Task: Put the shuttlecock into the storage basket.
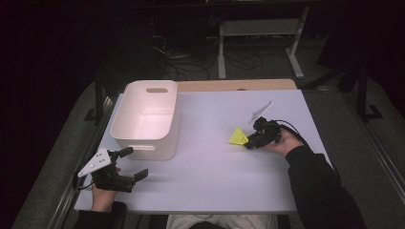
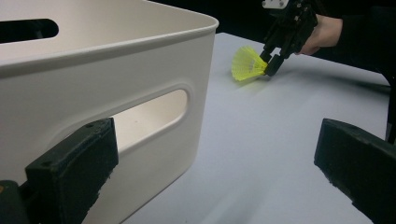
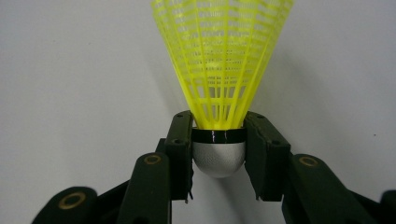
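- Nearest the person, the left claw [image 1: 136, 164] rests on the counter [image 1: 215, 186] at the near corner of the white bin [image 1: 145, 119], jaws apart with nothing between them; its hand sits at the counter's near edge.
- The bin is the landmark: an open-topped plastic tub with slotted handles, standing at the counter's left side.
- Well to the right of the bin, about level with its near wall, the right claw [image 1: 247, 143] is clamped on the yellow shuttlecock [image 1: 238, 137], which lies low at the counter surface with its skirt pointing towards the bin.
- Handling, as I judge it: the shuttlecock looks very light, its mesh skirt thin and springy and easy to crush, while the rounded silver cork is the stiff part. That cork looks smooth and could slip, so the black band just above it is the sound place to pinch.
- The right gripper view shows exactly that: the two jaws press either side of the cork [image 3: 218, 156] at the band, skirt fanning free beyond.
- The left gripper view adds the side-on picture: shuttlecock [image 2: 249, 64] tilted, with the bin's wall [image 2: 154, 74] close in front.
- The high view gives the layout and the gap between bin and shuttlecock.
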Demonstrator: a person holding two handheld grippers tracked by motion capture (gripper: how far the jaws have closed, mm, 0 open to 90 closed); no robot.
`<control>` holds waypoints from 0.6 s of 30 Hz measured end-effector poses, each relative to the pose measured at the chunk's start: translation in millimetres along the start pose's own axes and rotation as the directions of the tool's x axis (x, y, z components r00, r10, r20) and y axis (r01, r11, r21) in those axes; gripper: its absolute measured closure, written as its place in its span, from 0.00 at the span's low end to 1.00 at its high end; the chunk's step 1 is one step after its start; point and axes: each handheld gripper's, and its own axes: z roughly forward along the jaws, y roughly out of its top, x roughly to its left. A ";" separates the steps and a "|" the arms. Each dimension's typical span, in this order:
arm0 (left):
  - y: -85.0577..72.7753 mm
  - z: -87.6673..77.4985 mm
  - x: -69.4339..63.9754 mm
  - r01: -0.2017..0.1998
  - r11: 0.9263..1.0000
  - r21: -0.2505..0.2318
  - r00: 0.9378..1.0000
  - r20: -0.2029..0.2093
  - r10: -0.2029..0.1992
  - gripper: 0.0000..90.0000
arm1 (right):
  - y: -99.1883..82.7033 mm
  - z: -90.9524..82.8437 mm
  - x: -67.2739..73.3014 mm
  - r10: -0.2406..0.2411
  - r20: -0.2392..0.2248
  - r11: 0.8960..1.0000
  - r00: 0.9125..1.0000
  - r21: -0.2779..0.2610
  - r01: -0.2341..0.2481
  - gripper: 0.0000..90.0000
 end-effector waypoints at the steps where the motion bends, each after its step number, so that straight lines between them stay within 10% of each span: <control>1: 0.0 0.0 0.0 0.000 1.000 0.000 1.000 0.000 0.000 0.00 | 0.0 -1.1 0.4 0.004 0.000 1.000 1.000 -0.002 -0.004 0.70; 18: 0.0 -0.1 -0.1 -0.001 1.000 -0.002 1.000 0.001 0.001 0.00 | 2.0 -16.9 9.4 -0.006 0.008 0.999 1.000 -0.041 0.006 0.70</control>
